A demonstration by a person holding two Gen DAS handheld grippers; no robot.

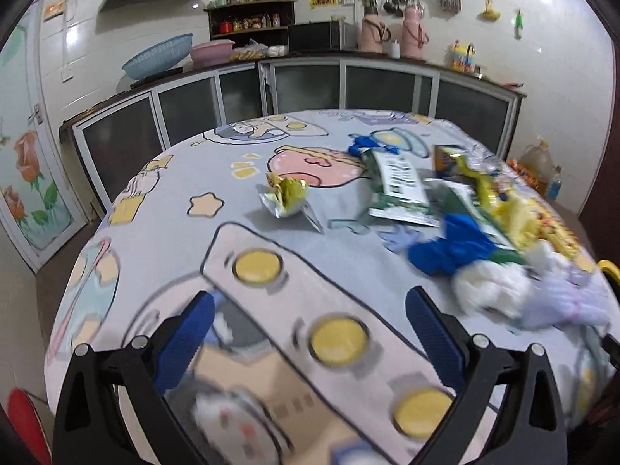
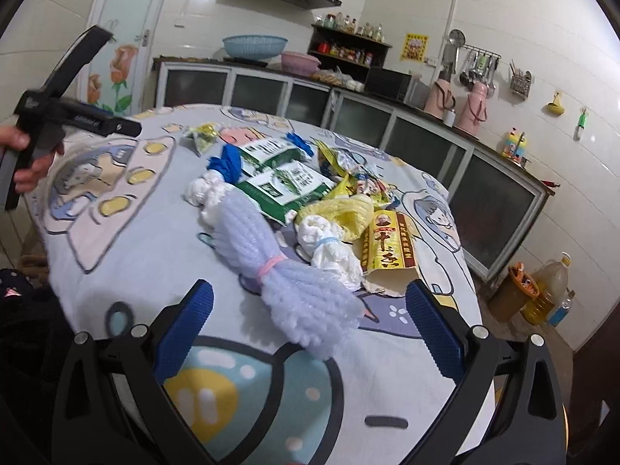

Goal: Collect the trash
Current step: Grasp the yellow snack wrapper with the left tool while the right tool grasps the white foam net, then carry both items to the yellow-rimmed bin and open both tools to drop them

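Trash lies on a table with a cartoon cloth [image 1: 162, 232]. A crumpled gold-and-silver wrapper [image 1: 285, 195] lies alone ahead of my open, empty left gripper [image 1: 310, 333]. To its right are green cartons [image 1: 399, 190], a blue glove [image 1: 445, 248] and white bags [image 1: 488, 286]. In the right wrist view a pale blue foam net [image 2: 271, 263] lies just ahead of my open, empty right gripper [image 2: 310, 325], with a tied white bag [image 2: 325, 244], a yellow box [image 2: 387, 248], yellow plastic [image 2: 345, 209] and green cartons [image 2: 286, 190] behind. The left gripper's body [image 2: 58, 116] shows at far left.
Kitchen cabinets [image 1: 310, 89] with basins and thermos flasks run behind the table. An oil jug [image 2: 550, 286] and a small bin [image 2: 511, 290] stand on the floor at the right. A red stool [image 1: 23, 418] is at the lower left.
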